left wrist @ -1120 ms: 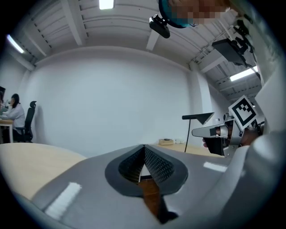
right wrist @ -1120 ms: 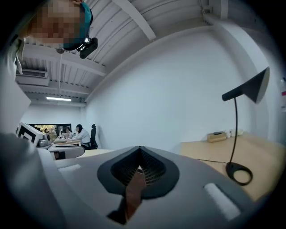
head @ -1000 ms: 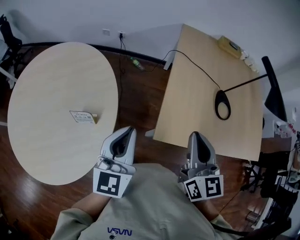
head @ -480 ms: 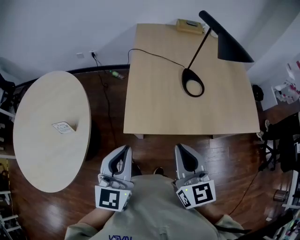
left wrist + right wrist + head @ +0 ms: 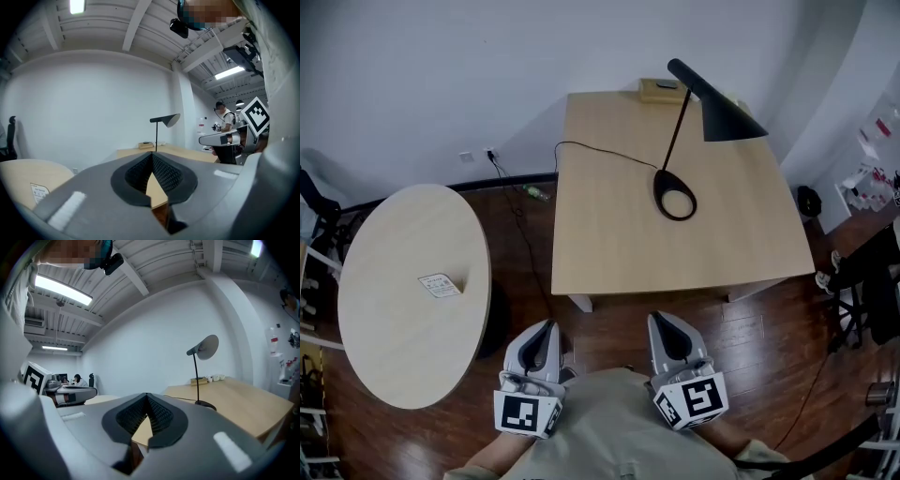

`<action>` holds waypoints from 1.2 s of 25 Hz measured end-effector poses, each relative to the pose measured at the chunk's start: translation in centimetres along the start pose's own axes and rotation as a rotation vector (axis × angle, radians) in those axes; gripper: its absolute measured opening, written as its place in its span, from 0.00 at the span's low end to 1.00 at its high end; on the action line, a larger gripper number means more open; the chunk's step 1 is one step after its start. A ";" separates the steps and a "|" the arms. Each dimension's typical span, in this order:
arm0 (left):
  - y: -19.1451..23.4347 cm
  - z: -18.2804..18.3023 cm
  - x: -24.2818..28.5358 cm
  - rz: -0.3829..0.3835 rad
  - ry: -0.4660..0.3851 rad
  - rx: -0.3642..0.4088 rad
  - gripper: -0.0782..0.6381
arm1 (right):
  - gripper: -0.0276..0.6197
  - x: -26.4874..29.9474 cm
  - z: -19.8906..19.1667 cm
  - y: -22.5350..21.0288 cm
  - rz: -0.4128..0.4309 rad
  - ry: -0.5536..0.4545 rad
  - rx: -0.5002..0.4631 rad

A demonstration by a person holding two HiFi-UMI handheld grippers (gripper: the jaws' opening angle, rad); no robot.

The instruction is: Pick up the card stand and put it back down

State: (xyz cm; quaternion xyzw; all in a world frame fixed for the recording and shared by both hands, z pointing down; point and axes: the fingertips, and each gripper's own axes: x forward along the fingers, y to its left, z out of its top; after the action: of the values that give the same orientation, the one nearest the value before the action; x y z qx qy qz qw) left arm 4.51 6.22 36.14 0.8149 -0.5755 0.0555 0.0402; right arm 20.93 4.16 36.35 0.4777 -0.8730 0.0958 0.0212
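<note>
The card stand, a small white printed card in a pale holder, stands on the round wooden table at the left; in the left gripper view the card stand shows low at the left edge. My left gripper is held close to my body, shut and empty, well to the right of the stand. In its own view the left gripper has its pads meeting. My right gripper is beside it, also shut with nothing in it, the right gripper pointing at the square table.
A square wooden table stands straight ahead with a black desk lamp, its cable and a tan box at the back. Dark wood floor lies between the tables. Chairs and clutter sit at the right edge. A wall socket is behind.
My view has swung right: the round table and card stand slid to the left, the square table is now ahead. Both grippers moved along together, still shut and empty.
</note>
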 end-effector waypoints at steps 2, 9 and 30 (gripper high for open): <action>0.4 -0.2 -0.7 -0.012 0.012 -0.010 0.11 | 0.04 0.0 0.1 0.8 -0.007 -0.001 0.002; 2.9 -1.5 -2.5 -0.037 0.004 -0.027 0.11 | 0.04 0.7 -1.3 4.1 -0.042 0.017 0.027; 2.7 -3.7 -2.4 -0.103 0.043 -0.061 0.11 | 0.04 0.3 -3.3 5.3 -0.086 0.059 0.022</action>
State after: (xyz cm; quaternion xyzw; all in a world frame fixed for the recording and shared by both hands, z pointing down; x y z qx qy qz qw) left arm 1.02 7.99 39.49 0.8405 -0.5332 0.0532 0.0804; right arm 16.15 7.28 38.83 0.5120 -0.8496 0.1184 0.0456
